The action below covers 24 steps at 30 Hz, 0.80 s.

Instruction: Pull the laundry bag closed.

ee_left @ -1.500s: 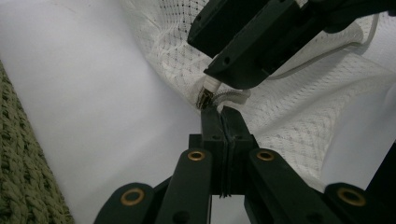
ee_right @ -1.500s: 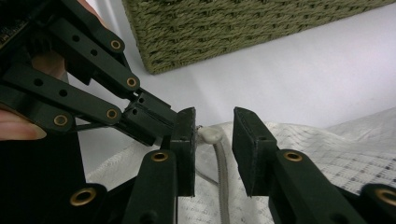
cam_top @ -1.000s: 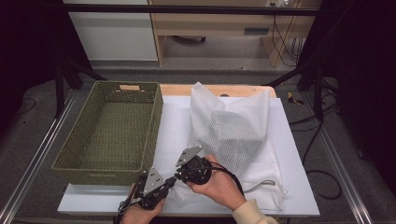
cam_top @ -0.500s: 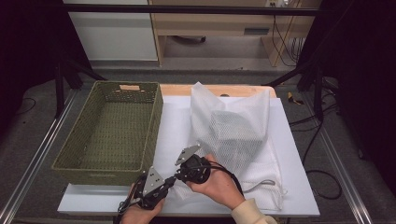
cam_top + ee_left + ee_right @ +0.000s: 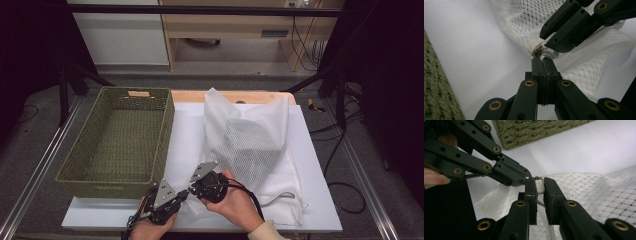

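Observation:
A white mesh laundry bag [image 5: 250, 145] lies on the white table top with something bulky inside. Both grippers meet at its near-left corner. In the left gripper view, my left gripper [image 5: 543, 61] is shut, with the small metal zipper pull [image 5: 537, 51] pinched at its tips. The right gripper [image 5: 539, 185] is shut on the thick white zipper end [image 5: 539, 187] of the bag, right beside that pull. In the high view, the left gripper [image 5: 185, 194] and the right gripper [image 5: 193, 188] almost touch tip to tip, each held by a hand.
An empty green woven basket [image 5: 120, 140] stands at the left, close to the grippers; its wall also shows in the gripper views [image 5: 544, 130]. The table's front edge [image 5: 200, 225] lies just under the hands. Cables trail off to the right.

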Each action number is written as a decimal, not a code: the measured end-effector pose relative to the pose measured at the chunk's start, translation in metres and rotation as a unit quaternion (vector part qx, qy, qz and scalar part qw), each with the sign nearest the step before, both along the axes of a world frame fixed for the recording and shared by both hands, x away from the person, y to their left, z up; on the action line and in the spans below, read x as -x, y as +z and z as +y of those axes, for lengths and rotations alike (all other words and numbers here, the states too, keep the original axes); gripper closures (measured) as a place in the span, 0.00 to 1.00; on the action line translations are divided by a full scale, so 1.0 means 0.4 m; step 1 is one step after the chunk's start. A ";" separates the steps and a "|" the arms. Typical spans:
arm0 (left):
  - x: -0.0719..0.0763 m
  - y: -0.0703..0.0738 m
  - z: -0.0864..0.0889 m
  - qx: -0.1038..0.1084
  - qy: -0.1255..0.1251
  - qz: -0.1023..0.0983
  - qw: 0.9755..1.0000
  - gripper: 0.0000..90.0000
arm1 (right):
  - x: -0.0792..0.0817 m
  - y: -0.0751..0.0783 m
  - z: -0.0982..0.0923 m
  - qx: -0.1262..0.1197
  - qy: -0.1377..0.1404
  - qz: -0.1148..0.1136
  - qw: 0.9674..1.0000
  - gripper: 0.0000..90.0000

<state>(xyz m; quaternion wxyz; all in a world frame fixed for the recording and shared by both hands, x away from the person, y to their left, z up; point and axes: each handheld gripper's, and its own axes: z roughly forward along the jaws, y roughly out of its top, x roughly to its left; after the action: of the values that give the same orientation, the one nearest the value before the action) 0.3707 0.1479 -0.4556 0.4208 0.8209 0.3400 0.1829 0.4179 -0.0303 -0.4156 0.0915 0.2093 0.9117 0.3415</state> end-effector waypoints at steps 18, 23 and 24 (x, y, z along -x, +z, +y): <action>0.008 -0.020 -0.023 -0.027 0.016 -0.009 0.999 1.00 | 0.043 -0.037 -0.015 0.006 -0.011 -0.038 0.999 0.91; 0.013 -0.018 -0.029 -0.030 0.023 -0.019 0.999 1.00 | 0.051 -0.047 -0.024 0.001 -0.019 -0.042 0.999 0.91; 0.014 -0.018 -0.029 -0.030 0.025 -0.021 0.999 1.00 | 0.052 -0.049 -0.025 -0.001 -0.021 -0.043 0.999 0.91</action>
<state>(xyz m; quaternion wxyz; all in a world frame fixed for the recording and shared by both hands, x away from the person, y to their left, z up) 0.3653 0.1362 -0.4627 0.3986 0.8204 0.3458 0.2201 0.3970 -0.0403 -0.4351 0.1374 0.2137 0.9019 0.3493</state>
